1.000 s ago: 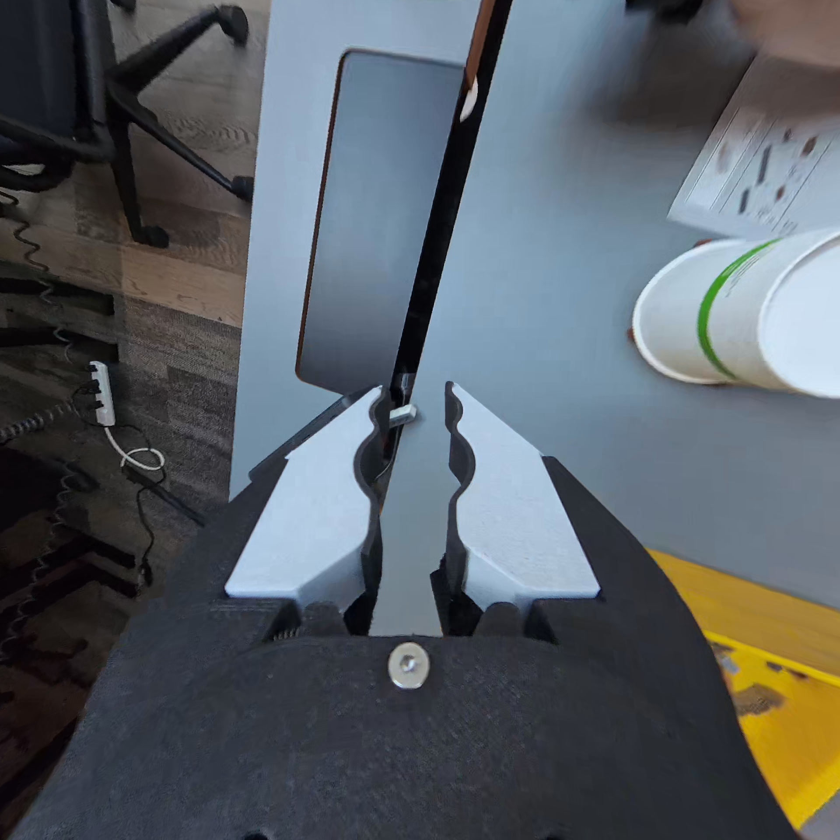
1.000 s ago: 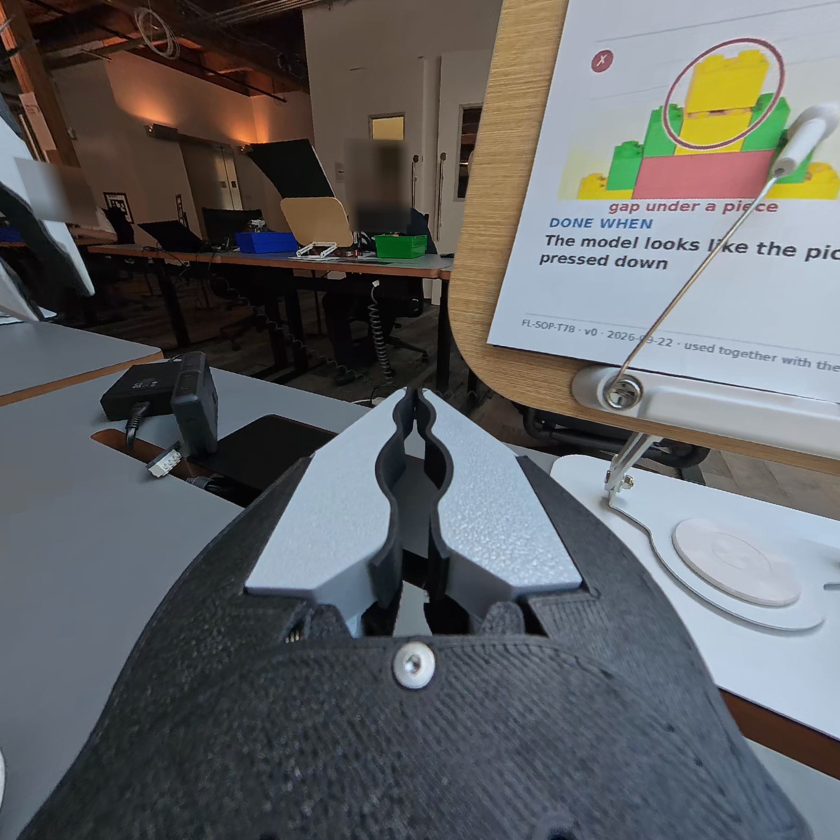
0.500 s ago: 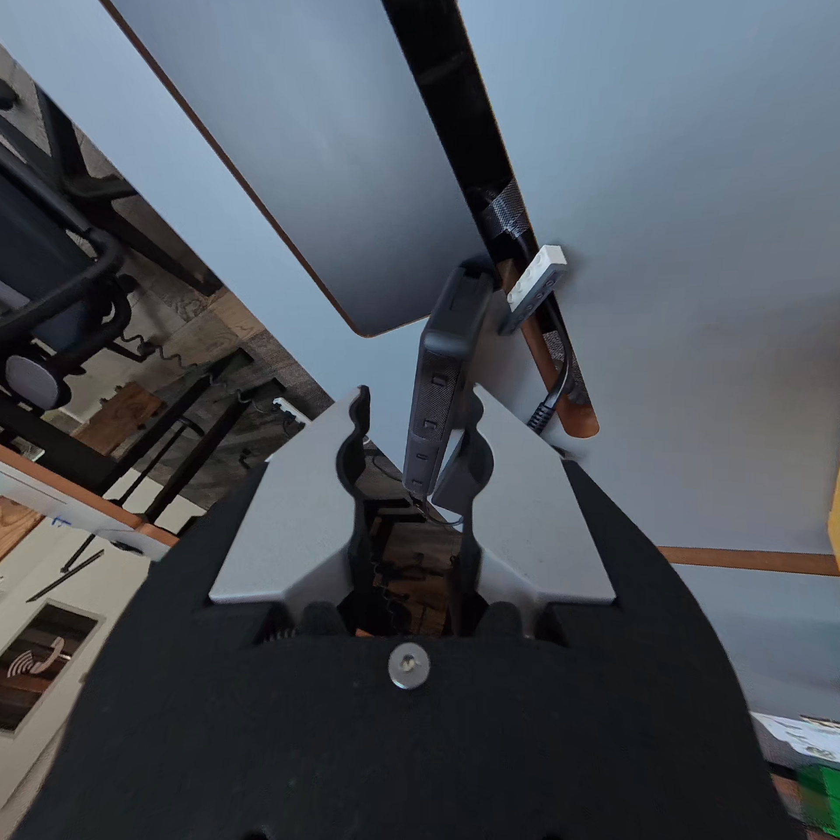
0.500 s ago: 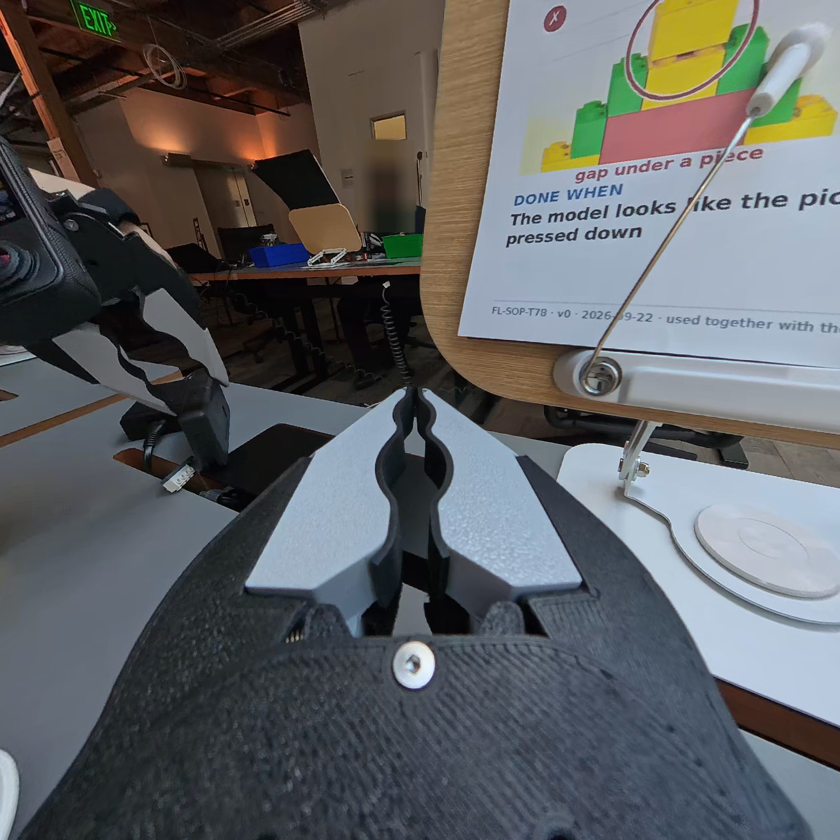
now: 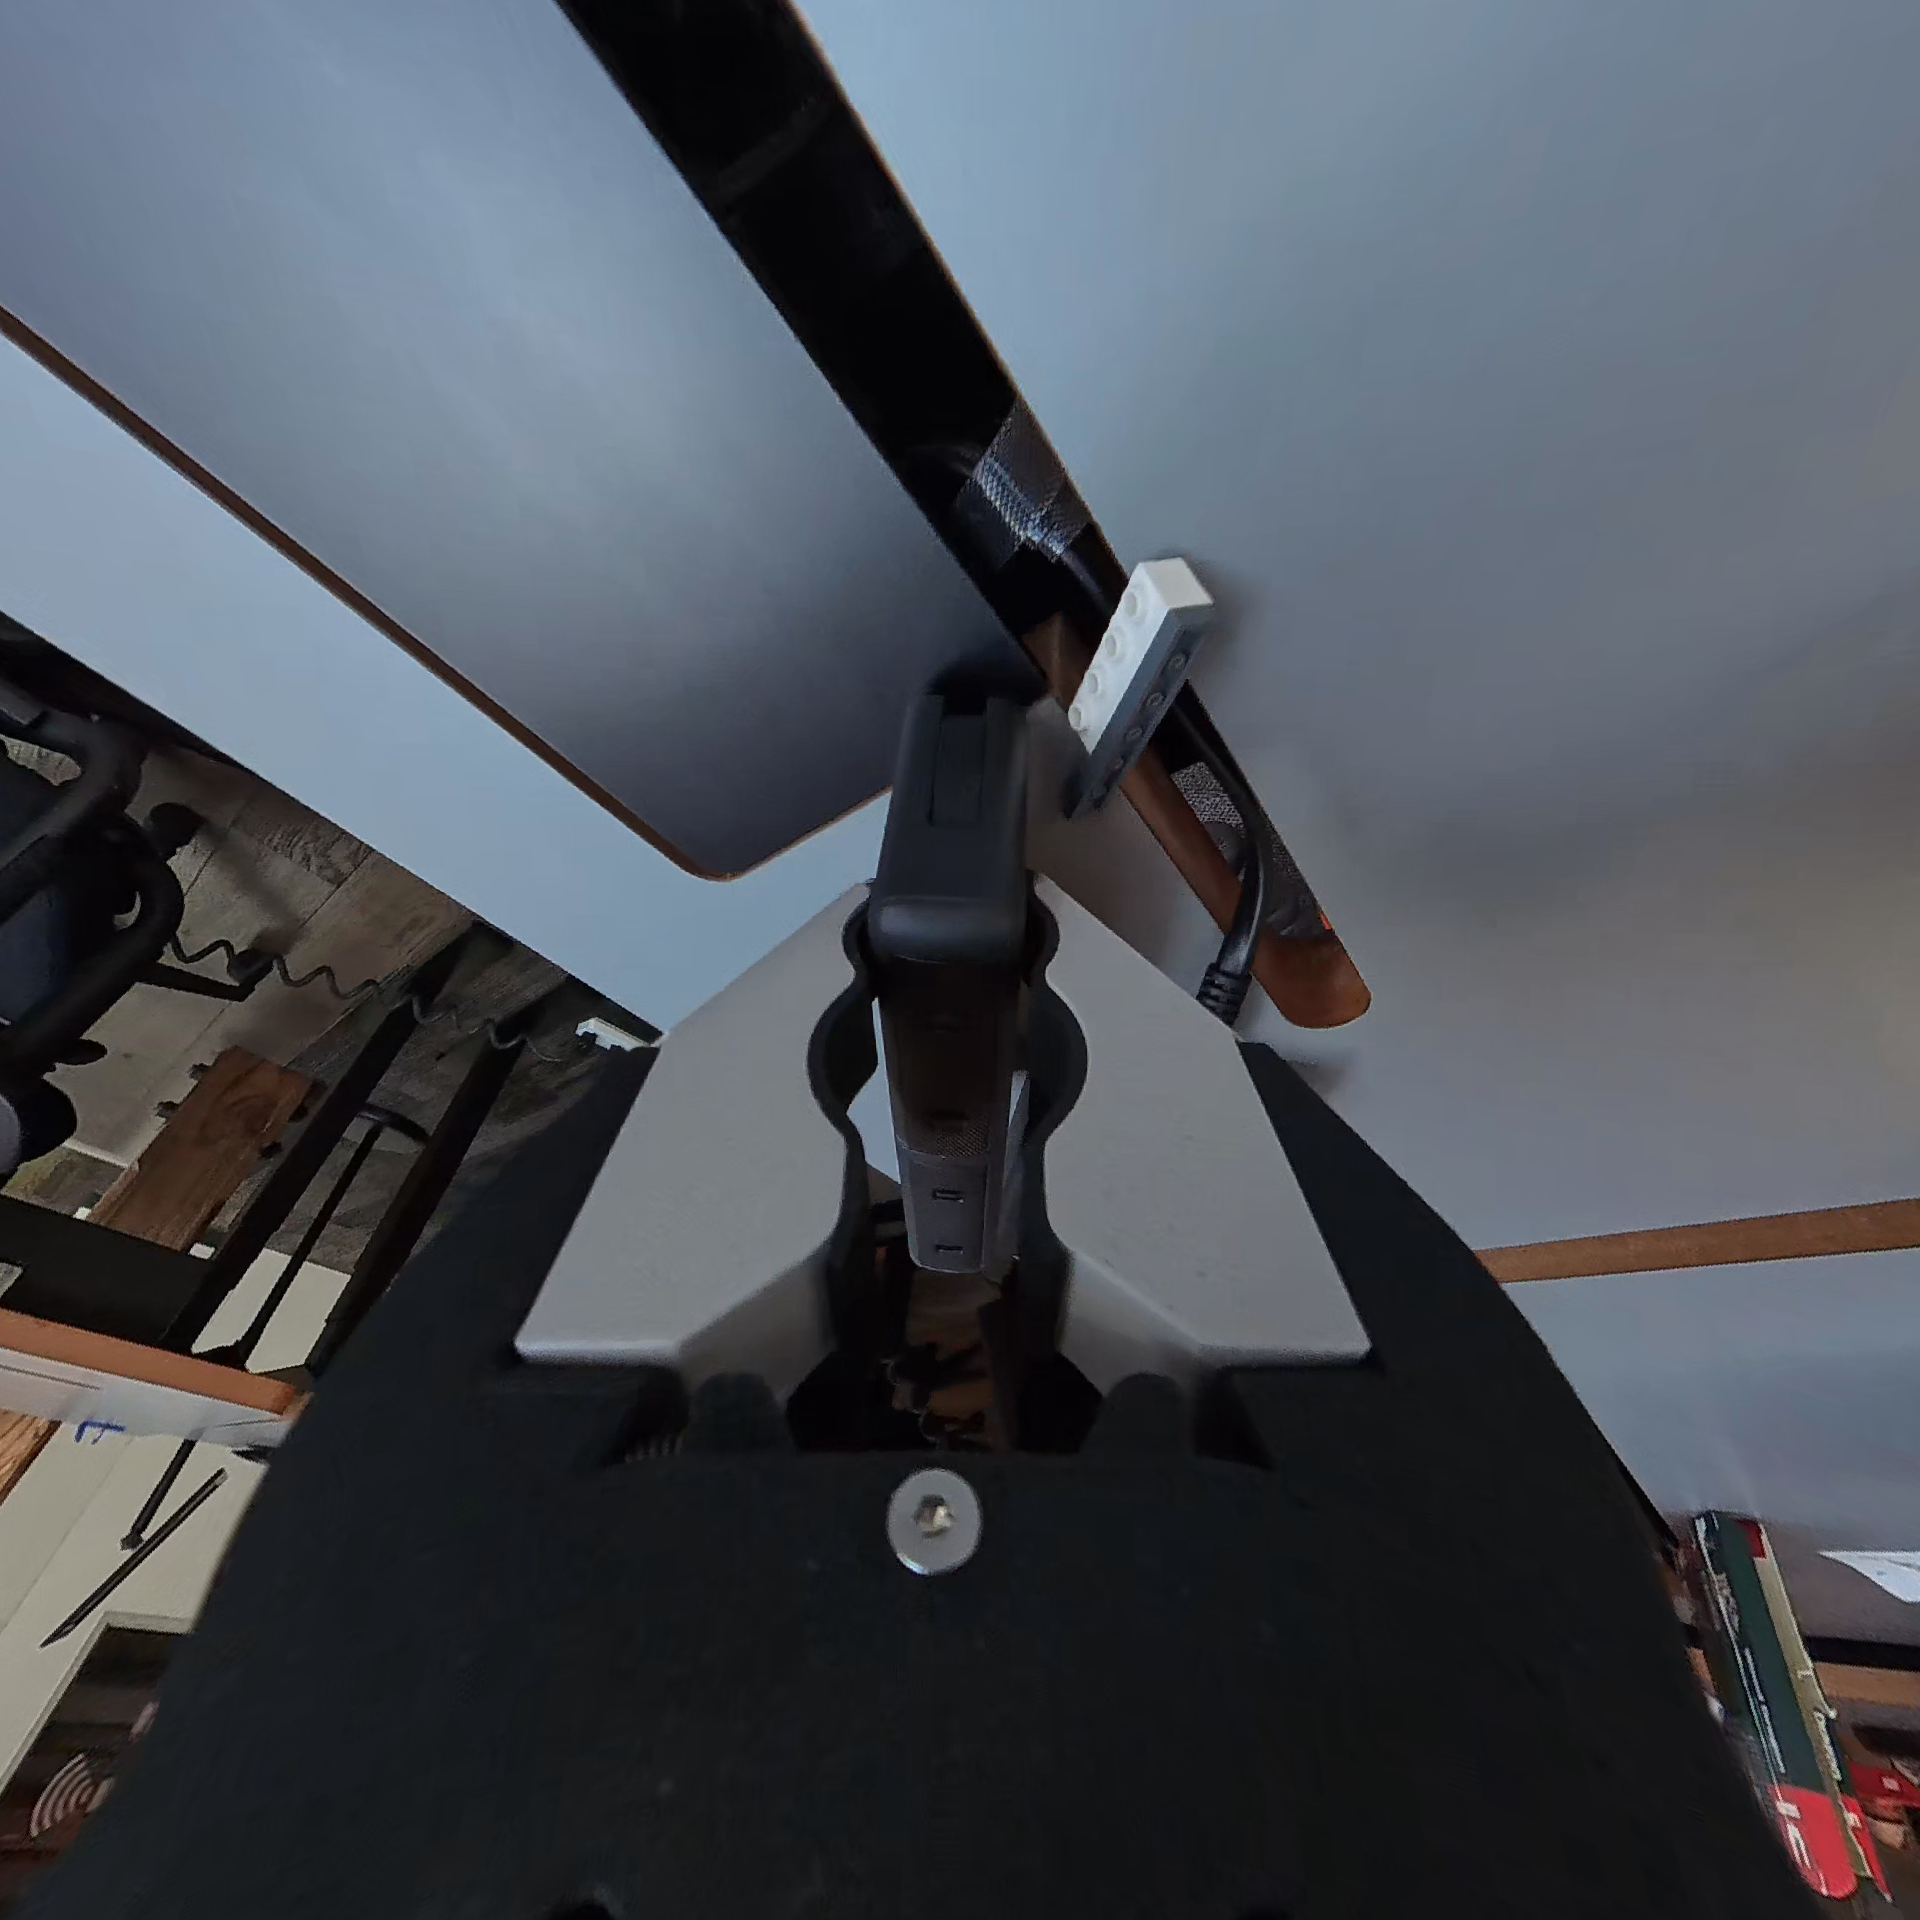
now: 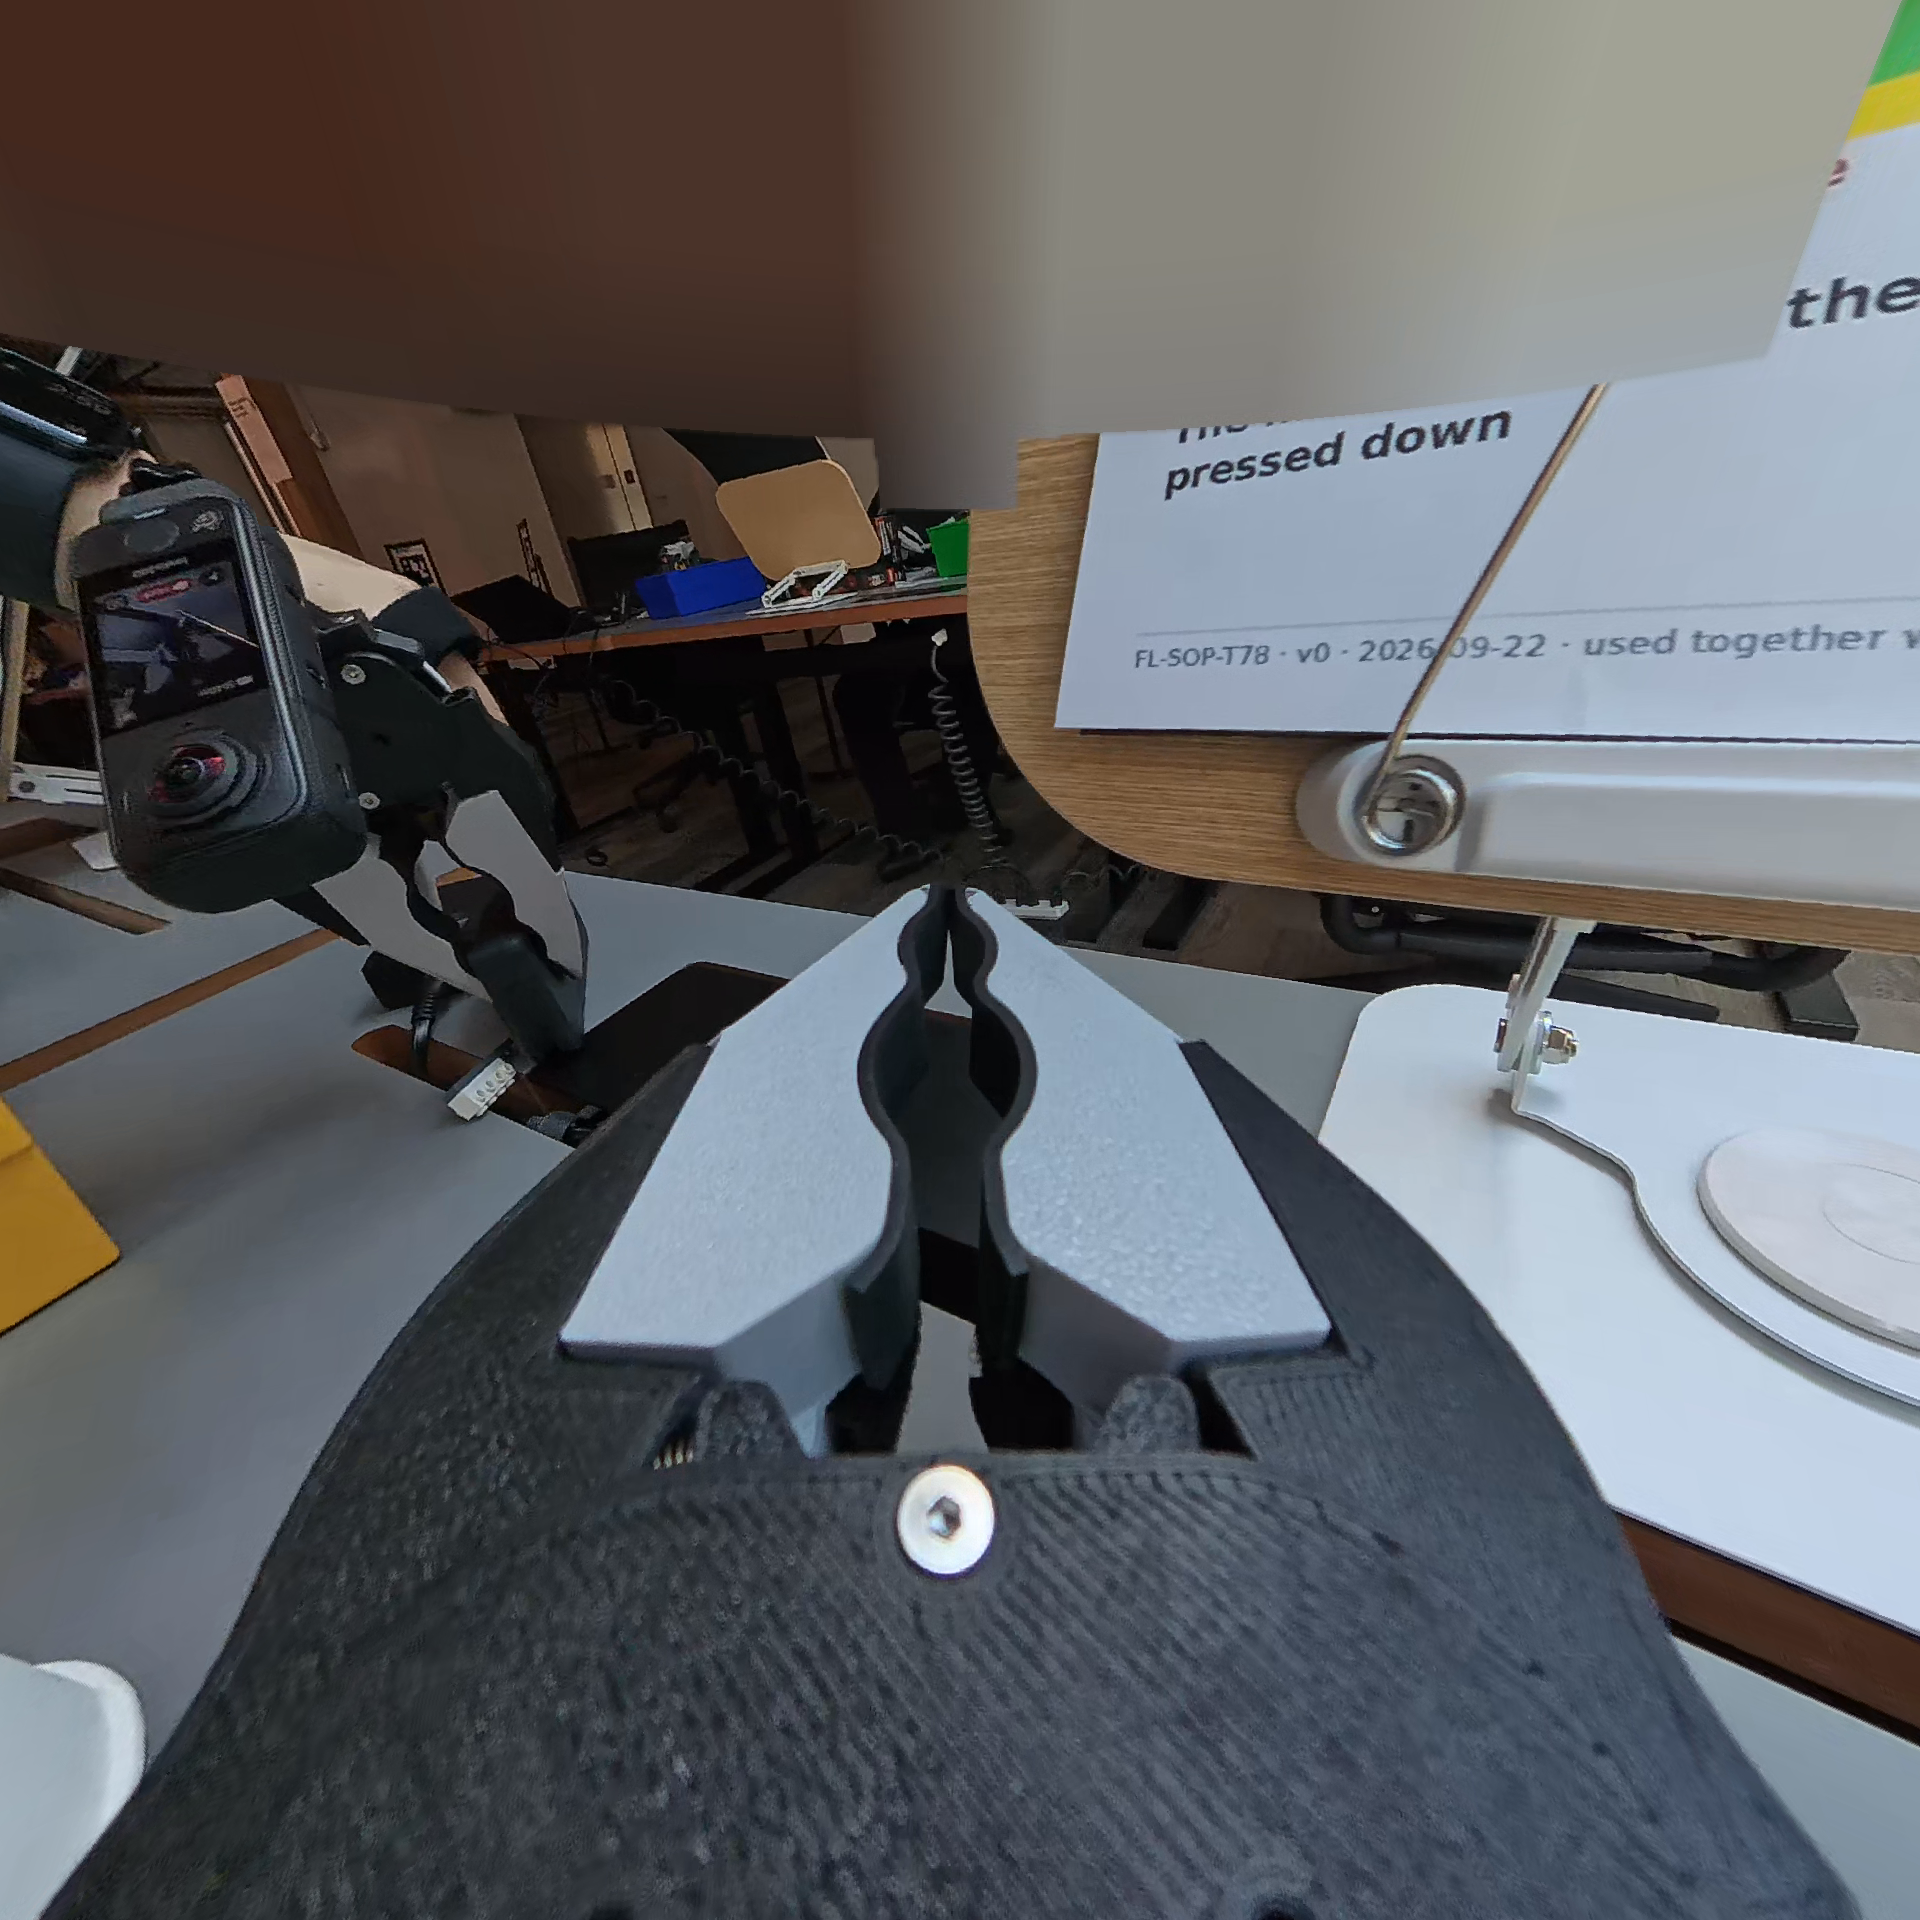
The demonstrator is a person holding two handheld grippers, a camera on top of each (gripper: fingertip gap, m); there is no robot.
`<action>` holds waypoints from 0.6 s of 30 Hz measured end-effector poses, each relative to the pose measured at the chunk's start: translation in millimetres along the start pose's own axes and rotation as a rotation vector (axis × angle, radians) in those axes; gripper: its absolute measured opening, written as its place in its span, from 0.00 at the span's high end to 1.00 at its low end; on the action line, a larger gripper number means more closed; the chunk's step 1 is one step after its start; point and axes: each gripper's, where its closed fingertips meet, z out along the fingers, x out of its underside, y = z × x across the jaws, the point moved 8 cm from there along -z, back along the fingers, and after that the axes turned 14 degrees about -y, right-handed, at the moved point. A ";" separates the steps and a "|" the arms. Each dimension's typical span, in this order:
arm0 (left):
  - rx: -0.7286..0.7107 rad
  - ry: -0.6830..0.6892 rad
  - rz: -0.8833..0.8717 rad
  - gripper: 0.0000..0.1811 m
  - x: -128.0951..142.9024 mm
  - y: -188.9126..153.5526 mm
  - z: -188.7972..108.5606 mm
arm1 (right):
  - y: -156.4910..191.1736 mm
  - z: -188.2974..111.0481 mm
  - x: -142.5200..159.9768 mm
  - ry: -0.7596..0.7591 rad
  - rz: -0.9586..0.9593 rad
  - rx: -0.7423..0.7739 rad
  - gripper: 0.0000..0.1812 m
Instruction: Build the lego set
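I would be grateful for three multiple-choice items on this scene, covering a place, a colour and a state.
1. Where does the white lego brick lie?
A. at the edge of the desk's cable slot
B. inside a cup
C. on the document stand

2. What colour is the power adapter?
A. yellow
B. black
C. white

3. How do the right gripper's jaws stand?
A. wide open
B. clamped on a brick
C. closed and empty

Answers: A, the brick sits beside the cable slot; B, its casing is black; C, the tips meet with nothing between.
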 end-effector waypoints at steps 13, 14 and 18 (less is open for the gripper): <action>-0.017 0.100 -0.134 0.87 43.4 15.3 4.7 | 3.5 -0.3 -1.5 -0.011 0.007 -0.025 1.00; -0.023 0.098 -0.160 0.87 43.8 16.1 4.9 | 3.6 -0.1 -1.1 -0.009 0.011 -0.027 1.00; -0.051 0.042 -0.261 0.79 39.7 17.4 2.0 | 3.6 0.1 -0.2 -0.004 0.022 -0.032 1.00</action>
